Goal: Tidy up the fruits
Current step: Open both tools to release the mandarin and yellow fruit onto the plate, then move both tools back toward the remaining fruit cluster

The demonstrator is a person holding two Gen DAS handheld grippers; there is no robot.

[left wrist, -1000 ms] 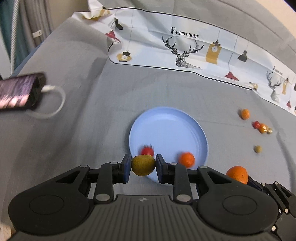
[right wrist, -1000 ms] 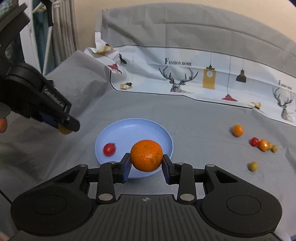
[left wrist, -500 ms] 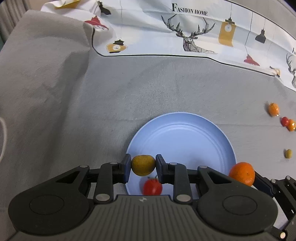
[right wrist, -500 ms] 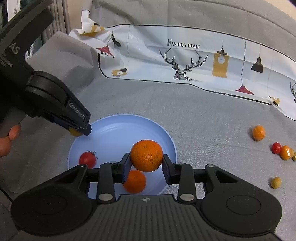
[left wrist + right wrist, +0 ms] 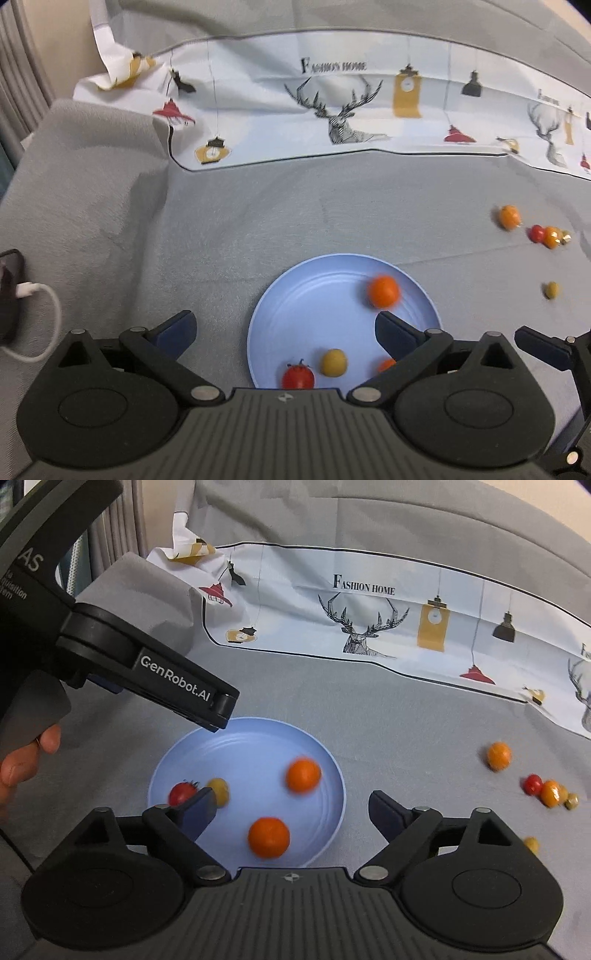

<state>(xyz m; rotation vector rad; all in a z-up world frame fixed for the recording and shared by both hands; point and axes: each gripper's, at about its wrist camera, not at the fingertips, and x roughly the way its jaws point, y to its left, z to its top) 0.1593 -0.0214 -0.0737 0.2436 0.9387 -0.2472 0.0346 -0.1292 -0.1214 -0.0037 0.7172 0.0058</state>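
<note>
A: What lies on the plate (image 5: 332, 771)?

B: It is a round, smooth, pale blue plate with faint rings, flat on the grey felt-like cloth (image 5: 406, 720). Four fruits sit in it: two round oranges (image 5: 268, 837), both blurred, one red tomato (image 5: 182, 793) with a green stalk, and one small yellow-green fruit (image 5: 218, 789) just beside the tomato.

A: And outside it?

B: Off to the right, well apart from the plate, a small orange (image 5: 498, 755), a tight cluster of little red and orange fruits (image 5: 548, 792), and one yellow one (image 5: 552, 290) alone. All are round, so none shows a long axis.

A: The claws?

B: The left gripper (image 5: 284, 328) and right gripper (image 5: 291, 806) both hang above the plate's near rim, jaws opening wide, gripping nothing.

A: Behind?

B: A creased white printed sheet (image 5: 351, 110) with deer and lamps.
</note>
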